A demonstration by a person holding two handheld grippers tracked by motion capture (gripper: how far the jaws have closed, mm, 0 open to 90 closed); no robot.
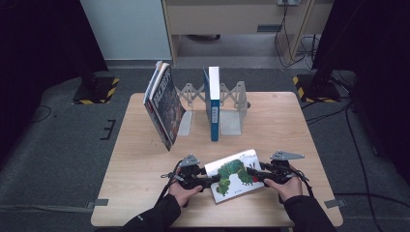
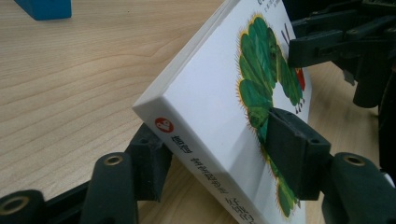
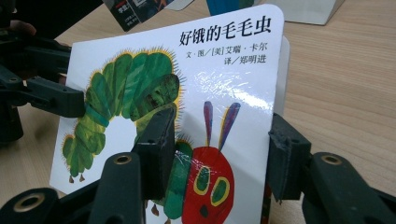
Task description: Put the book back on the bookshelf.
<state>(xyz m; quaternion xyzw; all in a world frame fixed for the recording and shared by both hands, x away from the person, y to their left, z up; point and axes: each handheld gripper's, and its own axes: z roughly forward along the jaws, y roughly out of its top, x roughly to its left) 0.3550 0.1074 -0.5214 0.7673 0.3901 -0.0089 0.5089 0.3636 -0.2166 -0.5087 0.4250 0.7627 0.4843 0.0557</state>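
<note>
Both grippers pinch the caterpillar book point(image 1: 234, 175) — left gripper point(image 1: 205, 182) at its spine, right gripper point(image 1: 255, 175) opposite.

We are reading on the white caterpillar book's cover point(image 3: 187, 93) the title 好饿的毛毛虫, with credits 文·图/[美]艾瑞·卡尔 and 译/郑明进 beneath; its spine point(image 2: 205, 163) lettering is proving illegible.

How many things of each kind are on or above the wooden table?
Books: 4 (white caterpillar book, blue upright book, two dark leaning books)
Grey metal folding rack: 1
Black two-jaw grippers: 2 (left gripper, right gripper)
Total: 7
</note>
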